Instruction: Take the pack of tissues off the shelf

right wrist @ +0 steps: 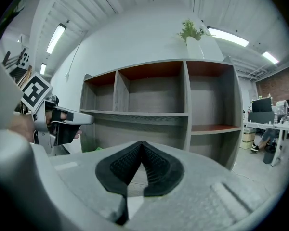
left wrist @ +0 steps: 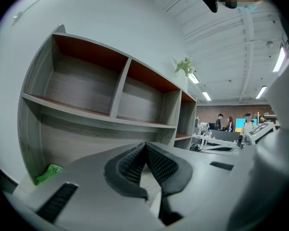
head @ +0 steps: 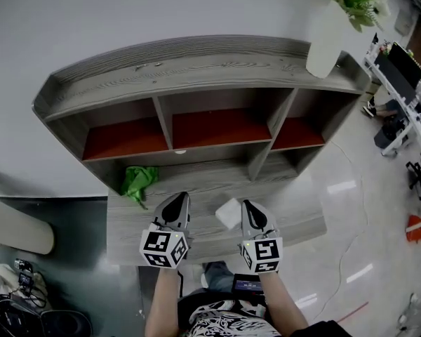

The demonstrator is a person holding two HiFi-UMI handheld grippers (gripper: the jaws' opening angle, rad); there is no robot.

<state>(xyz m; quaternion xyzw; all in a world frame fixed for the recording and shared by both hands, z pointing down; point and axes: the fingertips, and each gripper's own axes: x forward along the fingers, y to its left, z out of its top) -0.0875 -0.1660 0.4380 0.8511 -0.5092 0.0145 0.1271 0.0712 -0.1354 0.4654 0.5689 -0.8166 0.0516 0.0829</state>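
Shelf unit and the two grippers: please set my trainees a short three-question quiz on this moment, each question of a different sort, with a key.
1. True or false: the left gripper and the right gripper both have their jaws together with nothing between them.
2. Multiple choice: where does the green item lie?
A. In the middle cubby
B. On the lower ledge, at its left end
C. On top of the unit
3. Fill in: the white vase holding a plant stands on the ___ of the shelf unit, at its right end.

Key: 1 true; 2 B; 3 top.
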